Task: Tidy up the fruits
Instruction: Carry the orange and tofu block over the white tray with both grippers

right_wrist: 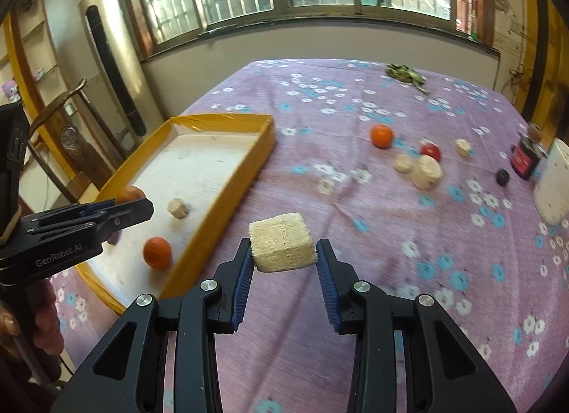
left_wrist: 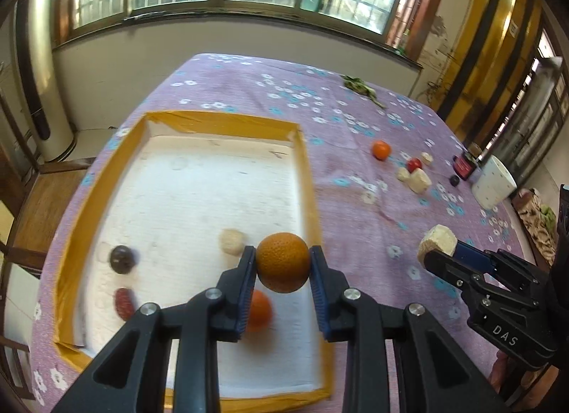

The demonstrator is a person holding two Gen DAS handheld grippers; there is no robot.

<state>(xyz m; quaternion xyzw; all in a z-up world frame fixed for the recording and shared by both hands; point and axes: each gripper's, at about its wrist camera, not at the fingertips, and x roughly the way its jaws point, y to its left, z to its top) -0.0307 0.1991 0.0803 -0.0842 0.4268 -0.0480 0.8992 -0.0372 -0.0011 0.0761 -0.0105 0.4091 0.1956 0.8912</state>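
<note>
While my left fingers (left_wrist: 282, 263) carry the orange (left_wrist: 282, 260) over the tray (left_wrist: 227, 117), the relation that matters is how each load sits against the yellow rim. In the left wrist view the orange hangs above the white floor, just inside the right wall, which runs past it at three o'clock. A pale chunk (left_wrist: 231, 241) lies on the floor at about ten o'clock from the orange, a dark round fruit (left_wrist: 122, 259) at nine o'clock, a red one (left_wrist: 124, 302) at eight, and a second orange fruit (left_wrist: 261, 310) under the left finger, near seven. I judge there is bare floor up towards twelve o'clock for a drop.

My right fingers (right_wrist: 284, 253) are outside the tray, over the purple cloth of the table (right_wrist: 391, 270). They hold a pale block (right_wrist: 282, 245) with its long axis lying across the gap from pad to pad. From that block the tray wall lies at nine to ten o'clock, near but apart. So the left hand is the nearer to a release, and the right needs to travel towards nine o'clock and clear the rim.

Both pairs of fingers stand narrowly apart and clamped: the left on the orange at its widest part, the right on the block's two end faces.

More fruit waits on the cloth around one o'clock in the right wrist view: an orange one (right_wrist: 382, 135), a red one (right_wrist: 431, 151), pale pieces (right_wrist: 426, 171).
</note>
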